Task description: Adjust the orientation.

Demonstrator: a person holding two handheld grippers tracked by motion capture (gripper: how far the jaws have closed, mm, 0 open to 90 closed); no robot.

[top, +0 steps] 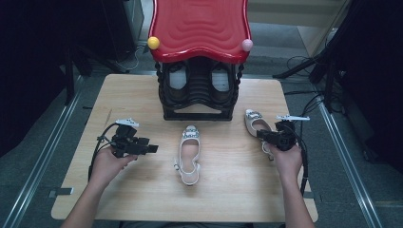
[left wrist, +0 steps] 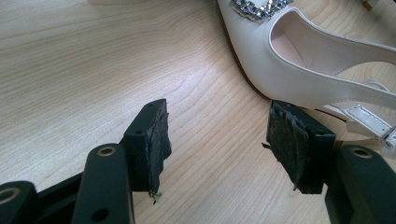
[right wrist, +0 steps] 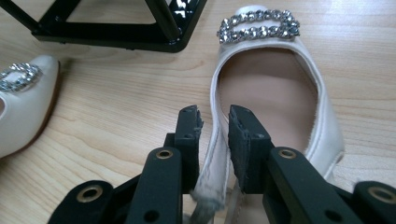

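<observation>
Two white slingback shoes with rhinestone buckles lie on the wooden table. One shoe lies in the middle, toe toward the rack. The other shoe lies at the right. My right gripper is at that shoe's heel end. In the right gripper view its jaws straddle the left side wall of the shoe with a gap showing, so it is open. My left gripper is open and empty, its jaws pointing at the middle shoe from its left.
A black shoe rack with a red wavy top stands at the table's far middle, with dark shoes on its shelf. Its base lies just beyond the right shoe. The middle shoe's toe shows at the left.
</observation>
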